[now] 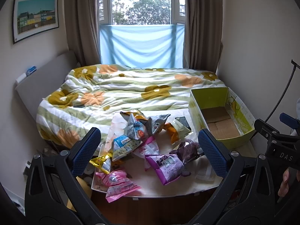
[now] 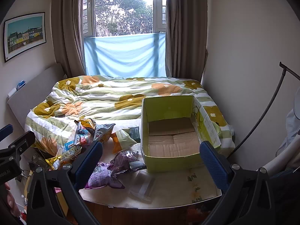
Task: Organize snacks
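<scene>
Glossy foil snack packets [image 1: 150, 142], matt cardboard box [image 2: 168, 129], soft cloth quilt [image 1: 116, 91].

Both wrist views face window over bed [image 1: 131, 93], sharing box [image 2: 168, 159].

Bed [image 1: 131, 86] under a window, covered by a flowered, green-striped quilt [image 2: 97, 101], rumpled. At the near end, a pale board [image 2: 168, 187] carrying a heap of snack packets [image 1: 148, 142] at left and an open yellow-green cardboard box [image 2: 168, 131] at right, plus a flat clear plastic bag [image 2: 144, 185] just before the box.
</scene>
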Action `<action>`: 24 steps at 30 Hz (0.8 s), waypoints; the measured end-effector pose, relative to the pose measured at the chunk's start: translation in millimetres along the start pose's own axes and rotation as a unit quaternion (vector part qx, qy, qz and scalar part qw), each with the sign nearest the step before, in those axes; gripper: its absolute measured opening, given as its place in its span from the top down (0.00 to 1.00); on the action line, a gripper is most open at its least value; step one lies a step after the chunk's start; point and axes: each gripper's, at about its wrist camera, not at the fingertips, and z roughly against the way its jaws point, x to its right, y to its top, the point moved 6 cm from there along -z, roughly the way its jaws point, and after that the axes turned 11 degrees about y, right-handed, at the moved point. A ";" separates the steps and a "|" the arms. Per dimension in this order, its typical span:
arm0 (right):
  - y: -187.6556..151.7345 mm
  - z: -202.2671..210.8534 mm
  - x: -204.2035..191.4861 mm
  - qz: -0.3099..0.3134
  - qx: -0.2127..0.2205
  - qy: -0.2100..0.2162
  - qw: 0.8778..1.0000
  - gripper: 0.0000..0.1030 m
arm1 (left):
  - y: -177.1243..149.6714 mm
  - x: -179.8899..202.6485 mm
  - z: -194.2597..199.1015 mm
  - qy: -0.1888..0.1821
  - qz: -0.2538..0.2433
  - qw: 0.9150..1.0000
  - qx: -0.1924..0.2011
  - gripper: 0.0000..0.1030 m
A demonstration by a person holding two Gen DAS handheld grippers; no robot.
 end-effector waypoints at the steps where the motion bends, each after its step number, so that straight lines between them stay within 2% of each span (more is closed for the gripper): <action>1: 0.5 -0.5 0.4 0.000 0.000 -0.001 1.000 0.00 | 0.0 -0.1 0.0 0.000 0.000 1.000 0.000 0.00; 24: -1.0 -1.6 -1.2 -0.002 0.000 0.000 1.000 0.00 | -1.3 1.6 -0.7 0.000 -0.004 1.000 -0.002 0.00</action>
